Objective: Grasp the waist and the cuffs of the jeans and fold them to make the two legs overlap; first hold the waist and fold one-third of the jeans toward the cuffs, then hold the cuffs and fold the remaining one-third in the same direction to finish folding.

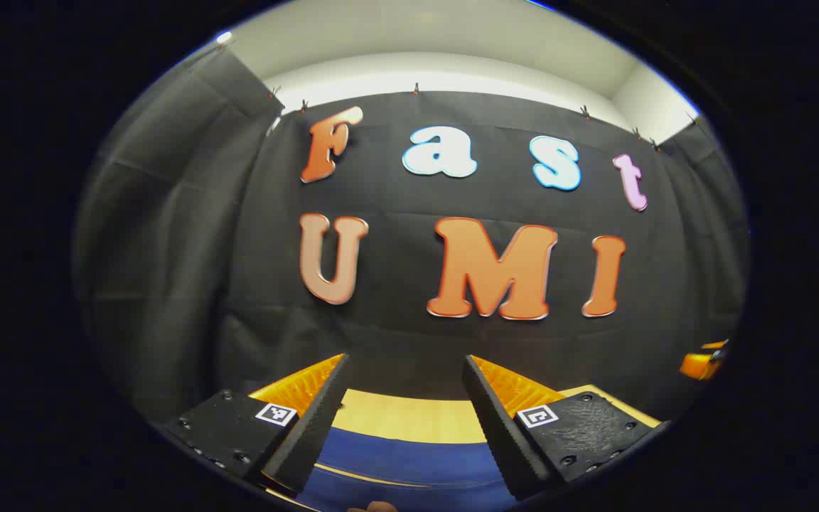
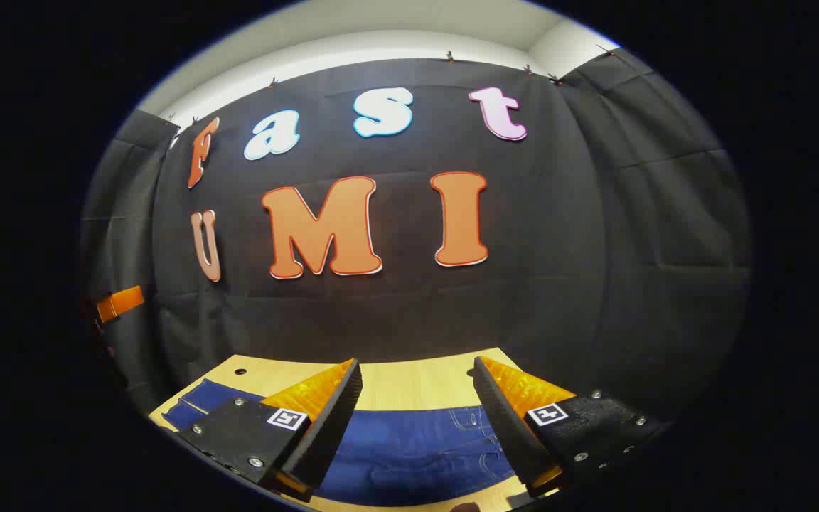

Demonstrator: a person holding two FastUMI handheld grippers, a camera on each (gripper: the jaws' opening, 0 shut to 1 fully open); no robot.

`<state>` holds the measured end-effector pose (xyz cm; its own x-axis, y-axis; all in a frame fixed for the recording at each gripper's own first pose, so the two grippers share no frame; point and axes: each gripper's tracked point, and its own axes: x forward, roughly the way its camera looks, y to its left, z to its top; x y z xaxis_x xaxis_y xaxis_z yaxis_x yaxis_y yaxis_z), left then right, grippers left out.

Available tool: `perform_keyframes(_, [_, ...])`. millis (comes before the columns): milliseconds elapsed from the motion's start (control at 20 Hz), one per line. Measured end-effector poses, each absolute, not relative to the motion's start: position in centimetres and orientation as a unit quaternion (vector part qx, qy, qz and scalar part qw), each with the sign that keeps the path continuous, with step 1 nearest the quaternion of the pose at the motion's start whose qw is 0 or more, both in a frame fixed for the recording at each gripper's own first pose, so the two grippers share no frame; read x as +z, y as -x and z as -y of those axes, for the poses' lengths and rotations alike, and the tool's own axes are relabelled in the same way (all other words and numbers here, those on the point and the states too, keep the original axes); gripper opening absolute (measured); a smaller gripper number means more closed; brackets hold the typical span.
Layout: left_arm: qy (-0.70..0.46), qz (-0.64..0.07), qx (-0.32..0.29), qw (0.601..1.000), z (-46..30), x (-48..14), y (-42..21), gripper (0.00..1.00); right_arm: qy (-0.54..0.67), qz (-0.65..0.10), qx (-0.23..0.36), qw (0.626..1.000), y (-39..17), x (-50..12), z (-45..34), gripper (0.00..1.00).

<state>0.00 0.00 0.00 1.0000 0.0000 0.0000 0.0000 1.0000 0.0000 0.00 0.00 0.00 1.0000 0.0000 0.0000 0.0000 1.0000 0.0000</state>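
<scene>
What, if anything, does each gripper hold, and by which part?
Nothing. The left gripper and the right gripper both have their fingers spread apart above the jeans, which lie flat on the table.

The left gripper (image 1: 406, 398) and the right gripper (image 2: 416, 402) both hover level, fingers spread apart, gripping nothing.
</scene>
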Motion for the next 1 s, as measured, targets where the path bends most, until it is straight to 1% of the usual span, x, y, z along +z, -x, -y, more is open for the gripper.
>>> perform_keyframes(100, [-0.011, 0.001, 0.026, 1.0, -0.7, -0.1, 0.6, 0.94, 0.029, -0.008, 0.015, 0.999, -1.2, -0.2, 1.1, 0.96])
perform_keyframes(200, [-0.001, -0.002, 0.026, 1.0, -0.8, -0.6, 0.5, 0.96, 0.045, -0.016, 0.011, 0.999, -1.5, -0.7, 2.0, 0.97])
perform_keyframes(250, [0.007, -0.008, 0.017, 1.0, -0.8, -0.9, 0.2, 0.94, 0.04, -0.016, 0.004, 0.999, -1.3, -0.7, 2.3, 0.97])
perform_keyframes(300, [0.013, -0.016, 0.008, 1.0, -0.9, -1.2, 0.1, 0.95, 0.027, -0.022, -0.006, 0.999, -1.1, -1.2, 2.4, 0.97])
perform_keyframes(350, [0.017, -0.018, -0.008, 1.0, -0.9, -1.2, -0.1, 0.95, 0.01, -0.027, -0.008, 1.0, -0.7, -1.7, 2.0, 1.0])
perform_keyframes(400, [0.026, -0.01, -0.03, 0.999, -0.9, -1.0, -0.1, 0.95, -0.004, -0.028, -0.006, 1.0, -0.4, -2.3, 1.3, 0.97])
perform_keyframes(450, [0.034, -0.004, -0.046, 0.998, -1.3, -0.8, -0.1, 0.96, -0.007, -0.034, -0.006, 0.999, -0.1, -3.0, 0.8, 0.96])
perform_keyframes(500, [0.037, -0.007, -0.058, 0.998, -1.9, -1.1, -0.1, 0.95, 0.0, -0.044, -0.008, 0.999, 0.3, -4.0, 0.5, 1.0])
perform_keyframes(550, [0.036, -0.013, -0.063, 0.997, -2.6, -1.4, -0.2, 0.95, 0.013, -0.047, -0.015, 0.999, 0.7, -4.7, 0.4, 0.97])
perform_keyframes(600, [0.032, -0.015, -0.056, 0.998, -4.1, -1.5, -0.1, 0.97, 0.022, -0.044, -0.019, 0.999, 1.0, -4.8, 0.1, 1.0])
perform_keyframes(650, [0.029, -0.018, -0.035, 0.999, -6.0, -1.5, 0.1, 0.94, 0.025, -0.042, -0.023, 0.999, 1.1, -4.9, -0.2, 0.97])
perform_keyframes(700, [0.027, -0.02, -0.017, 0.999, -7.5, -1.5, 0.3, 0.94, 0.019, -0.047, -0.017, 0.999, 1.0, -5.3, -0.7, 1.0])
perform_keyframes(750, [0.023, -0.014, -0.001, 1.0, -8.9, -1.4, 0.8, 0.97, 0.014, -0.051, 0.0, 0.999, 0.9, -5.5, -1.6, 0.97])
perform_keyframes(800, [0.016, -0.009, 0.01, 1.0, -9.9, -1.5, 1.2, 0.94, 0.013, -0.057, 0.005, 0.998, 0.8, -5.8, -2.0, 0.97])
perform_keyframes(850, [0.008, -0.01, 0.018, 1.0, -10.8, -1.8, 1.7, 0.94, 0.017, -0.056, 0.001, 0.998, 0.9, -5.6, -1.9, 0.97])
perform_keyframes(900, [0.0, -0.016, 0.026, 1.0, -11.6, -2.7, 2.2, 0.94, 0.02, -0.052, -0.004, 0.998, 1.0, -5.2, -2.0, 1.0])
perform_keyframes(950, [-0.006, -0.024, 0.026, 0.999, -12.1, -3.4, 2.5, 0.95, 0.021, -0.045, -0.003, 0.999, 1.0, -4.9, -2.2, 0.97])
perform_keyframes(1000, [-0.011, -0.027, 0.028, 0.999, -12.5, -3.8, 2.8, 0.95, 0.02, -0.041, 0.0, 0.999, 1.0, -4.8, -2.4, 0.96])
